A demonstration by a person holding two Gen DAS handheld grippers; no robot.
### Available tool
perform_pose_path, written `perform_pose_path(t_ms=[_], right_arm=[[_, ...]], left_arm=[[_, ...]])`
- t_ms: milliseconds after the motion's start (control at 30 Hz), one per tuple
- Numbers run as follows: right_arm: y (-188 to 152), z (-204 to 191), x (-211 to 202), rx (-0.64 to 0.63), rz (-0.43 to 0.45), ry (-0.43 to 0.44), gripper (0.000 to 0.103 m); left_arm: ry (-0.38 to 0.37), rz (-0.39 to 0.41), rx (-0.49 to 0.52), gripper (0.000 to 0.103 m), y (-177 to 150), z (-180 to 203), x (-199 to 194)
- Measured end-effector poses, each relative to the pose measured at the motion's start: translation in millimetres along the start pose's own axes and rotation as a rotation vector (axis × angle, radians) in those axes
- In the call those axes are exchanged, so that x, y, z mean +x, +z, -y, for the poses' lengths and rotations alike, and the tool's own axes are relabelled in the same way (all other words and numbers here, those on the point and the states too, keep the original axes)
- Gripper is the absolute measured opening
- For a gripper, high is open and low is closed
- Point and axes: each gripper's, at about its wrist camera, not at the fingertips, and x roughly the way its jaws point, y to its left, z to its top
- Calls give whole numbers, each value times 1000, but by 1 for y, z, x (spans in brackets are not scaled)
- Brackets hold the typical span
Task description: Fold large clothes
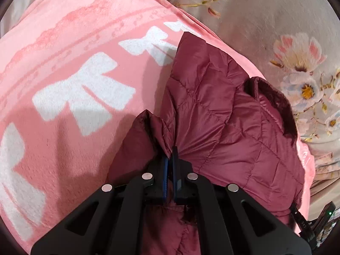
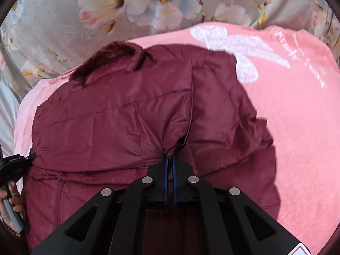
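1. Left gripper (image 1: 170, 155) is pinched tight on a bunched bit of the maroon quilted jacket (image 1: 223, 127), fabric puckering right at the tips
2. Right gripper (image 2: 171, 159) is the same deal, clamped on a gathered fold of the jacket's near edge
3. The jacket lies across the pink blanket (image 1: 74, 74) with white bows, its fuzzy collar (image 2: 110, 57) toward the blanket's far edge, next to the floral bedsheet (image 2: 63, 17)
4. I'd say the fold is mid-carry, so lift both pinches level and together, keep the cloth a bit taut, and lay the near edge up toward the collar so the puffy layers don't slide or bunch
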Motion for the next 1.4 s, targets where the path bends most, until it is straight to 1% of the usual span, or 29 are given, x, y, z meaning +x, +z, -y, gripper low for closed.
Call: perform_pose_path(t_ms=[133,167,200,233,267,333,400,433,467,500,533,567,667,700,767,833,867,967,1000,1100,1233,1333,1400], right_arm=[[1,3,4,7,-16,14,3],[1,4,4,7,-24,21,3],[2,5,2,6,-31,23,5],[1,5,-5,5,-31,22,9],[1,5,-13,1,-23,20,11],[0,2,-34,-19,10,1,14],[6,-7,-60,-57,81,-32,15],[10,-12,-66,-69,103,-40,15],[19,-21,-71,-89,126,-49,15],[28,-29,-72,-104,141,-59,15],[33,-33,-72,-107,154,-62,15],[42,-40,-70,-110,168,-51,15],[58,-52,-57,-96,165,-4,15],[61,-55,-48,-103,147,2,15],[60,-58,-26,-125,104,-16,15],[52,-56,-3,-133,34,-20,15],[46,-52,2,-127,13,-15,15],[24,-45,15,-126,-37,-22,14],[15,-45,17,-134,-45,-29,13],[-2,-47,18,-173,-22,-55,11],[-4,-41,21,-145,-14,-38,9],[-5,-35,22,-122,-13,-17,9],[-4,-35,23,-119,-14,-14,9]], left_arm=[[42,23,58,2,-3,8,1],[57,27,80,4,-4,11,0],[68,26,94,5,-4,13,-3],[74,30,107,6,-4,14,-12],[74,39,120,9,-4,16,-21],[88,89,167,13,-3,22,-50],[95,143,207,15,3,32,-71],[97,172,232,15,10,43,-81],[87,182,245,18,16,52,-85],[73,191,253,23,22,63,-87],[69,196,258,26,28,74,-87],[63,190,270,31,34,88,-82],[50,116,289,31,40,113,-50],[66,92,300,31,38,119,-36],[114,43,332,31,29,125,-7],[128,-5,342,31,16,119,14],[129,-11,344,31,11,115,17],[140,5,369,31,-3,104,22],[138,11,376,31,-6,102,21],[132,28,393,31,-13,98,21],[140,55,411,31,-20,98,21],[140,58,411,31,-19,97,22],[154,61,423,31,-20,99,23]])
